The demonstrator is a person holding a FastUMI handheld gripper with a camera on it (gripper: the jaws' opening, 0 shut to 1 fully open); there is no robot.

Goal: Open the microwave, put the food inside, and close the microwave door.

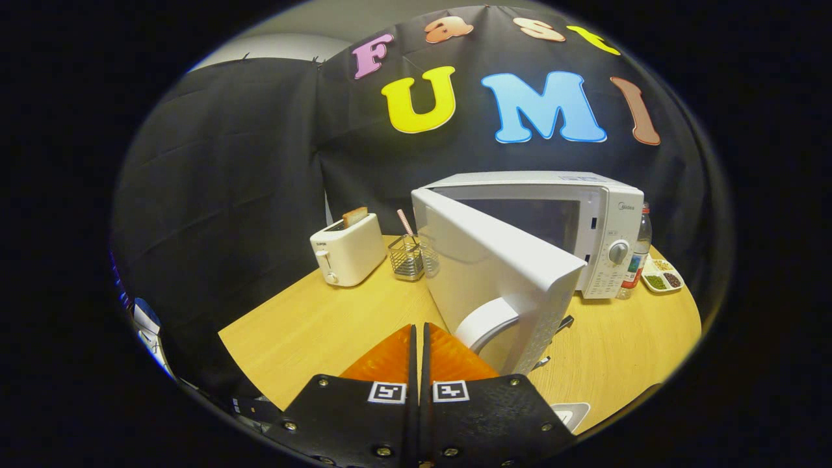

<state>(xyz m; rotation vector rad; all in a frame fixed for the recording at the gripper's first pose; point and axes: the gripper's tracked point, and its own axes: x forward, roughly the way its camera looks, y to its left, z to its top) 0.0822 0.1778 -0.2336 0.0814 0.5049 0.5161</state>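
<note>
Fingers [419, 333] pressed together, holding nothing, just short of the white microwave's [608, 221] wide-open door [494, 273].

White microwave [604, 227] stands far right on the round wooden worktop [312, 331]; its white door [494, 273] hangs open toward the near side. Left of it: small wire basket [408, 258], then white toaster [348, 250]. Right of microwave: clear plastic bottle [638, 253], sectioned snack tray [663, 276]. Hand-held gripper [419, 338], fingers together, sits just near-left of the door edge.
</note>
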